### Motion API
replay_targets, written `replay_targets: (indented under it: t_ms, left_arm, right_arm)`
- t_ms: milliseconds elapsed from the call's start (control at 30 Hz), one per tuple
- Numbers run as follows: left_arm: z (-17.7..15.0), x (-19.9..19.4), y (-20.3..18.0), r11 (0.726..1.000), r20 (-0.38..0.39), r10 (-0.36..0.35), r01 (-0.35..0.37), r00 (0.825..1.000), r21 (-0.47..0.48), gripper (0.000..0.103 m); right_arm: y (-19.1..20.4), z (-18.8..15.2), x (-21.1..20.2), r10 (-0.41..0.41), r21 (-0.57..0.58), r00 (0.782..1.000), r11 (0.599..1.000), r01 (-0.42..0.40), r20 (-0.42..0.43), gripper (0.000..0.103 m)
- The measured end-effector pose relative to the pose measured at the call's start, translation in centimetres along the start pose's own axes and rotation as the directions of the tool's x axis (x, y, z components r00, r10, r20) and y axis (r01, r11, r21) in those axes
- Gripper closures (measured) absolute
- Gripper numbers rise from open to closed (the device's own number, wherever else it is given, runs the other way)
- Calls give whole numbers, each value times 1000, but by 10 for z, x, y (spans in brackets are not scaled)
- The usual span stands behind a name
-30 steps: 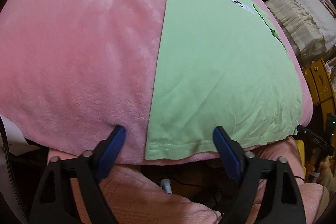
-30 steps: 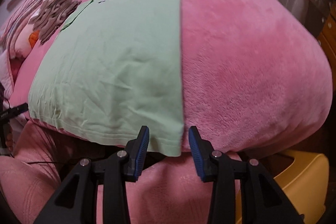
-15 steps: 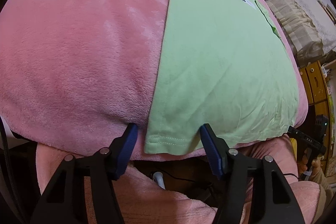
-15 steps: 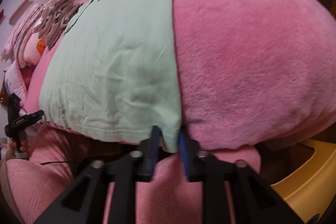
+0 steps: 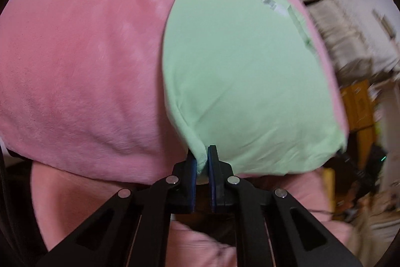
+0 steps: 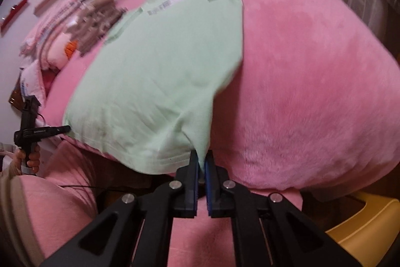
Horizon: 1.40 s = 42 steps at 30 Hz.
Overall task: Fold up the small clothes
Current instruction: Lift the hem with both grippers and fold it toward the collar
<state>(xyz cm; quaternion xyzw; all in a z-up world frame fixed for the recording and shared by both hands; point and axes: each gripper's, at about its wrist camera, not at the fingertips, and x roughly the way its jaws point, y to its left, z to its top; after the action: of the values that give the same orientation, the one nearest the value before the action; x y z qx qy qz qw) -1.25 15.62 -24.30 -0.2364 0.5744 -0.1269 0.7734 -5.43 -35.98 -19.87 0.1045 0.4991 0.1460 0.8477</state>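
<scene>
Black left gripper [image 5: 202, 160] clamped on near left hem corner of green shirt [image 5: 240, 76]; black right gripper [image 6: 201, 162] clamped on near right hem corner of shirt [image 6: 165, 76]; both corners lifted off near edge of pink blanket [image 5: 80, 71]; rest of shirt spread flat toward far edge; stacked folded clothes [image 6: 100, 16] beyond, blurred.
</scene>
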Motion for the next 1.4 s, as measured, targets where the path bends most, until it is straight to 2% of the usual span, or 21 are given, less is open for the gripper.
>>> replay_targets:
  t_ms: [133,300,400,467,700,833,1033,1233,1400]
  left_arm:
    - [13,-32,-11,990,86,-126,132,988,-59,97]
    - [41,-65,-20,964,203,-211,238,956,-120,97]
    - [65,-75,-29,961,245,-210,247,946,-128,97]
    - [90,-82,-32,963,280,-197,238,940,-123,97]
    - [205,-89,-46,980,385,-114,168,916,-109,97]
    - [264,-73,-48,985,393,-84,137,916,-109,97]
    - [334,-18,-42,982,363,-40,104,931,-156,97]
    - [380,38,-21,970,332,-2,83,943,-230,97]
    - [406,76,-12,964,311,28,57,950,-259,97]
  right_arm:
    - [9,15,-29,65,-2,994,998,-65,93,99]
    - [22,43,-65,153,0,961,988,-158,232,99]
    - [26,72,-76,174,8,939,983,-185,296,99]
    - [28,92,-78,167,-9,933,985,-173,320,99]
    - [23,189,-68,113,-7,912,993,-120,394,99]
    - [8,248,-39,68,42,905,995,-94,420,99]
    - [-20,323,37,14,146,923,986,-76,384,99]
    - [-51,358,107,-18,262,945,962,-72,326,99]
    - [-71,373,147,-52,323,955,945,-48,293,99]
